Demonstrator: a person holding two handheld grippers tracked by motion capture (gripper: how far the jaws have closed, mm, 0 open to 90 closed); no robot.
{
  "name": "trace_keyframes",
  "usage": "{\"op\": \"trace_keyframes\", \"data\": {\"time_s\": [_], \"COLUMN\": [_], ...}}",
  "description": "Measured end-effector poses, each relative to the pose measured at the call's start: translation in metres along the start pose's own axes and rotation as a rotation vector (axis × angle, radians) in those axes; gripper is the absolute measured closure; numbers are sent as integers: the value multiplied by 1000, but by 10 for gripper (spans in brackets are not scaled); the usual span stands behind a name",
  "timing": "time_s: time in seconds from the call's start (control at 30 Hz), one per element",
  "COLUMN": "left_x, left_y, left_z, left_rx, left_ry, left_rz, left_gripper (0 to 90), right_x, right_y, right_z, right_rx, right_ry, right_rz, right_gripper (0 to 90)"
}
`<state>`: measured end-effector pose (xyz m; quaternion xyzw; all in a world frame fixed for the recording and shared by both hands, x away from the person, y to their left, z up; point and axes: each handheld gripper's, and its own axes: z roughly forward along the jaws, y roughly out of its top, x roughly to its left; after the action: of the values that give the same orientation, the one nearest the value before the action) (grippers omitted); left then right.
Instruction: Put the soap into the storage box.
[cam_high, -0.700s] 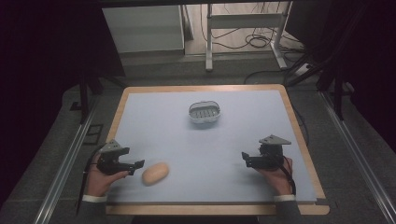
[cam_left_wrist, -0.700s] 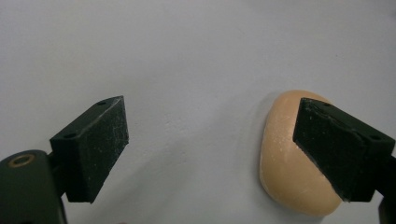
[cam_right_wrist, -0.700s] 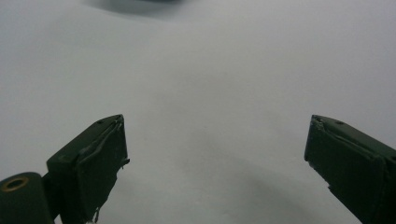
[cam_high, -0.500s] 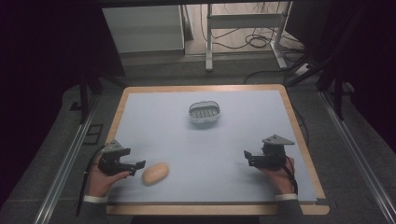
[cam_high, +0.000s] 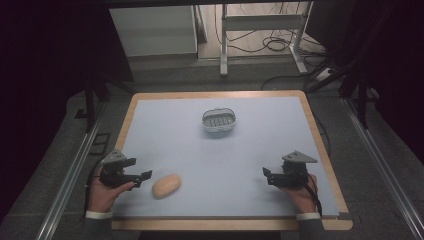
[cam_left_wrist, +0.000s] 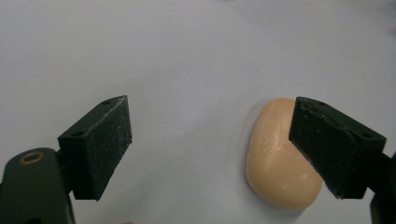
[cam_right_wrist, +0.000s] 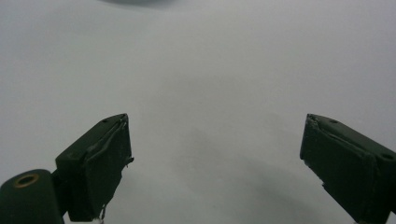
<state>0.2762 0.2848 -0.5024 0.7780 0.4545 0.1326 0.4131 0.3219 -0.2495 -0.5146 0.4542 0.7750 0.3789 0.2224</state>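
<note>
We find most of the blue mat (cam_high: 215, 155) bare, so either hand can sweep across its middle unhindered. Near the far edge stands a small white basket (cam_high: 218, 120), the one raised obstacle there, with open mat on both its sides. By the near left corner lies the tan soap bar (cam_high: 166, 185), just beside the left gripper (cam_high: 142, 176), whose wide jaws have bare mat between them; the bar sits behind the right-hand jaw in the left gripper view. Ahead of the right gripper (cam_high: 267, 176) we see only mat.
</note>
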Motion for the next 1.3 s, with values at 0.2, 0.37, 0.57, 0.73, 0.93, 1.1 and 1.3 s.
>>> {"op": "trace_keyframes", "data": {"time_s": [0.2,0.37,0.57,0.73,0.93,1.1,1.3], "left_x": [-3,-8,-12,-16,-20,-19,-23], "left_y": [0,2,2,11,22,29,33], "left_z": [4,6,9,3,-4,-6,-8], "left_rx": [27,42,102,95,91,103,123], "left_ry": [3,4,18,15,-15,-32,-50], "left_rz": [2,19,29,34,44,48,79], "left_gripper": [146,152,157,163,182,187,186], "right_x": [-7,-10,-10,-9,-11,-12,-9], "right_y": [-1,-1,-2,-2,-1,0,-2], "right_z": [-4,-6,-2,-3,-8,-10,-11], "right_rx": [-19,-37,-37,-44,-62,-63,-58], "right_ry": [-1,4,15,15,0,-3,-24], "right_rz": [17,36,24,13,26,57,39], "right_gripper": [86,86,85,85,85,86,85]}}
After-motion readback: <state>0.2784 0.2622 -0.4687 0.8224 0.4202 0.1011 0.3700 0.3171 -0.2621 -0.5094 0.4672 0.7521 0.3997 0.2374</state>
